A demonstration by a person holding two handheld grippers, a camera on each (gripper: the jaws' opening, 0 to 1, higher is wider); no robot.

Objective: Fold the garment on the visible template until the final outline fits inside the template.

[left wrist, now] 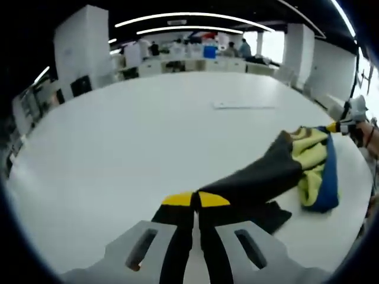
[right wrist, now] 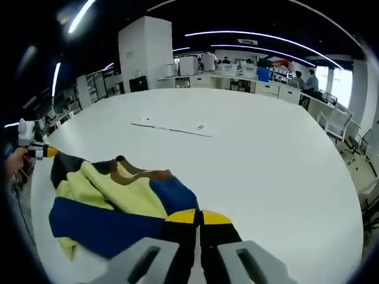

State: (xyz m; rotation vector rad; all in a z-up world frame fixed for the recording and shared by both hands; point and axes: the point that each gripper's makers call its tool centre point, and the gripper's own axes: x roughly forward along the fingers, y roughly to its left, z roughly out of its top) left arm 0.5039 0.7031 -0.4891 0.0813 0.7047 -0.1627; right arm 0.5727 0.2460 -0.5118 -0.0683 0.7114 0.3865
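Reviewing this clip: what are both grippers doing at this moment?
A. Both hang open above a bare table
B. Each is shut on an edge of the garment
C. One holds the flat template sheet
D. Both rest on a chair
B: the left gripper and the right gripper each have their yellow-tipped jaws closed on the garment, which lies bunched on the white table.

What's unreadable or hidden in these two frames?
- Template: right gripper view, too far and flat for its outline or markings to read.
- Garment: bunched, so its type and underside are hidden.
- Left gripper, right gripper: each shut on the garment; the pinched cloth is hidden behind the tips.
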